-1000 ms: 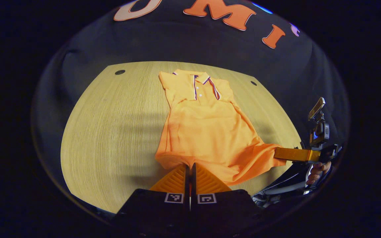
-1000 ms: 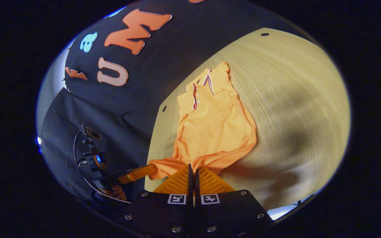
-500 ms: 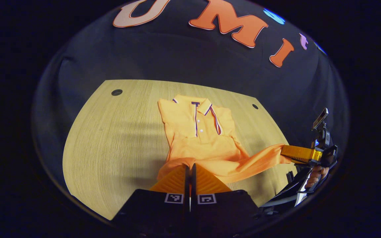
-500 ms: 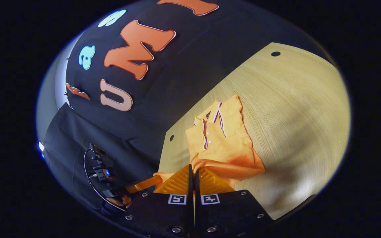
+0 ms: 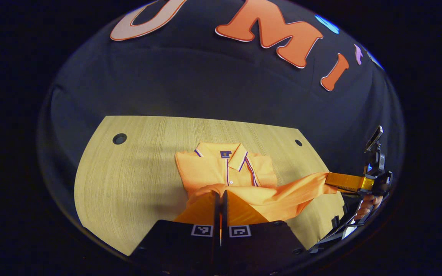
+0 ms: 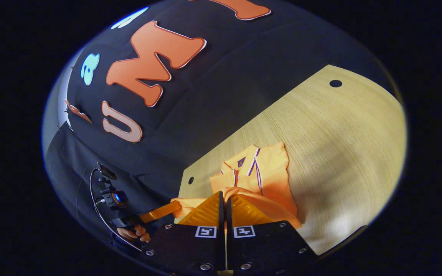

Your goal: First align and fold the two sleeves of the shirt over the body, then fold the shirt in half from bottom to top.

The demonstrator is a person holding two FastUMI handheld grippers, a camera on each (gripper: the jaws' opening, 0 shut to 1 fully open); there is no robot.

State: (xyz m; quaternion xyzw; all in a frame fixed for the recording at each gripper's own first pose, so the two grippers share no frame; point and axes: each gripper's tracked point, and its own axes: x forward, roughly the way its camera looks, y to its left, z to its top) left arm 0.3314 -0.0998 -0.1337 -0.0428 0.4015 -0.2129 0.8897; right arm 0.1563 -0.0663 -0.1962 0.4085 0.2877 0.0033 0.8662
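I am holding the bottom hem of the orange shirt (image 5: 225,172) in both tools, each set of jaws closed down on a pinch of the soft knit cloth. My left gripper (image 5: 220,193) is biting the hem at one corner, its two ribbed, wedge-shaped fingers pressed flat together with fabric bunching over their tips. My right gripper (image 6: 223,193) is doing the same at the other corner, and in the left gripper view it is showing off to the side as a long flat bar (image 5: 343,183) with the hem stretched taut up to it, my hand (image 5: 365,205) wrapped round its handle below. The hem is hanging lifted between the two, sagging in a smooth fold, while the upper body of the shirt is lying flat on the pale wood-grain worktop (image 5: 136,168). The collar (image 5: 223,151), trimmed with dark and white stripes, is lying open above a short buttoned placket. A small round hole (image 5: 119,138) is sitting near the worktop's far corner.
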